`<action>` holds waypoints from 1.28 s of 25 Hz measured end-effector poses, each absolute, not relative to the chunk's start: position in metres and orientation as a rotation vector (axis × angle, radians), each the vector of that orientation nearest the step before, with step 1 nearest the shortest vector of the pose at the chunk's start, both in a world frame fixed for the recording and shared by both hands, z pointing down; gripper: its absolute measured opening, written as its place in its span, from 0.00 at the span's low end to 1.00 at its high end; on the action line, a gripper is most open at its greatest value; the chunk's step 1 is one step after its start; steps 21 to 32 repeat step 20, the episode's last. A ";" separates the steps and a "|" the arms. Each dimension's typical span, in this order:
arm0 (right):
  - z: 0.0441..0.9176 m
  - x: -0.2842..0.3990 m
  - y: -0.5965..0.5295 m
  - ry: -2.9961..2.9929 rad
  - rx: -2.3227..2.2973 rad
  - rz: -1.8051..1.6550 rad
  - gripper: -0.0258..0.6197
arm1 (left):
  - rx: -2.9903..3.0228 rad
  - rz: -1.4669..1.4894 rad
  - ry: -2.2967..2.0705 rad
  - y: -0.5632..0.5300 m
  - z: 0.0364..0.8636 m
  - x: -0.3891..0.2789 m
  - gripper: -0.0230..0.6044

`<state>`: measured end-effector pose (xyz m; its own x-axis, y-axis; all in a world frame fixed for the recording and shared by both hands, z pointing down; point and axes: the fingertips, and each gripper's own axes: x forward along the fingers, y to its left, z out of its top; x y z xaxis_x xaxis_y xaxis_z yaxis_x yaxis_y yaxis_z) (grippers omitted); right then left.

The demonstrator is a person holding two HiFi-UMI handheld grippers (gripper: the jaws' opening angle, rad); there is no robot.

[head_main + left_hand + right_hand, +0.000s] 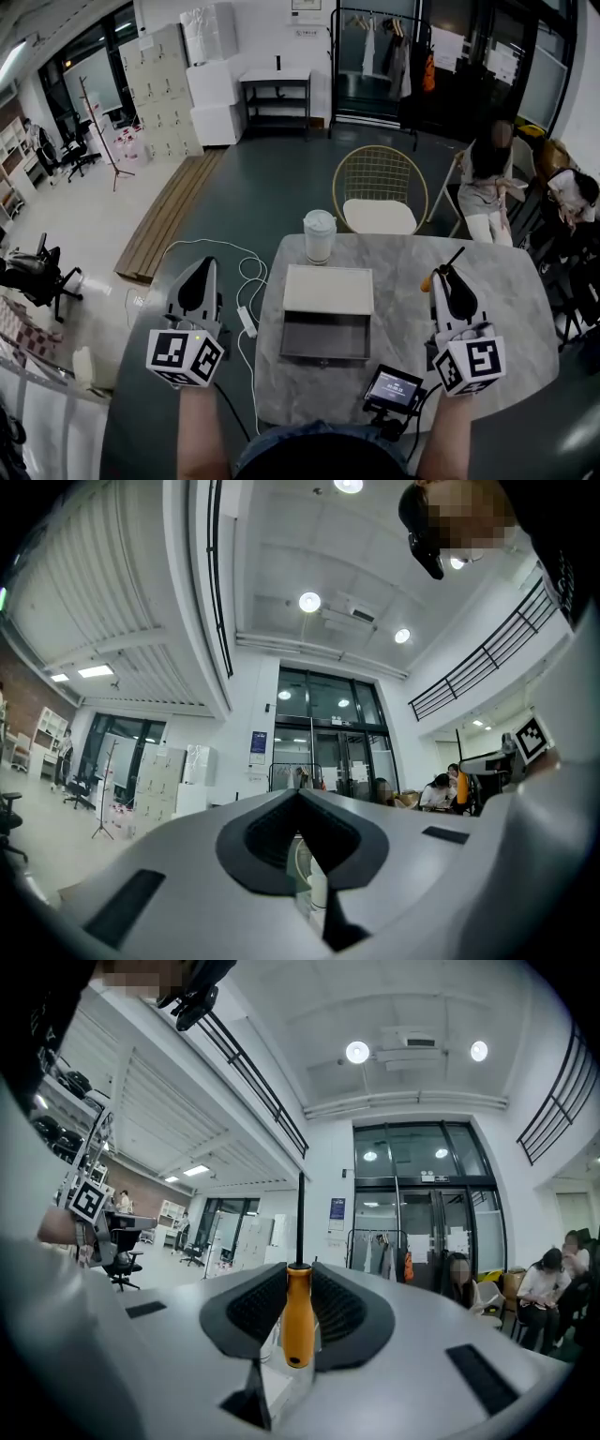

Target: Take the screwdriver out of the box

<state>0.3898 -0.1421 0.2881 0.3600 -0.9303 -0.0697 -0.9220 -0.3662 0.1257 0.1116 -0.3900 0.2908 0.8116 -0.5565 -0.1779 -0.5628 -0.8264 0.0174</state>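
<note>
Nearest, screen device [394, 387]: sits at the table's [511, 314] near edge, right of the box, its display tilted up toward the person.
Right gripper [449, 278]: held above the table's right side, jaws clamped on the orange handle of the screwdriver [298, 1314]. The grip is on the thick handle, likely because it gives the pads the most to bite on.
Screwdriver: out of the box and well apart from it, its dark shaft pointing up and away past the jaw tips, clear of everything on the table.
Left gripper [300, 797]: jaws together with nothing between them, parked off the table's left edge, apparently to leave the working side free.
Box [326, 314]: on the table's left half near the near edge, pale lid laid back toward the far edge, dark interior exposed. Nothing can be made out inside.
Task status: by the look of it, the removal is done and only setting the tool down may remain.
Cup [319, 236]: lidded, upright at the table's far edge, just behind the box lid.
Chair [378, 192]: wire-backed, drawn up to the far edge, unoccupied.
</note>
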 end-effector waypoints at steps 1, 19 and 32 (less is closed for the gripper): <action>0.289 0.390 -0.144 -1.734 2.532 -0.192 0.19 | -2.959 0.270 0.912 -0.391 0.291 0.113 0.06; 0.296 0.389 -0.153 -1.771 2.495 -0.158 0.19 | -2.971 0.242 0.827 -0.386 0.290 0.138 0.06; 0.296 0.389 -0.152 -1.772 2.493 -0.160 0.19 | -2.971 0.242 0.826 -0.385 0.290 0.139 0.06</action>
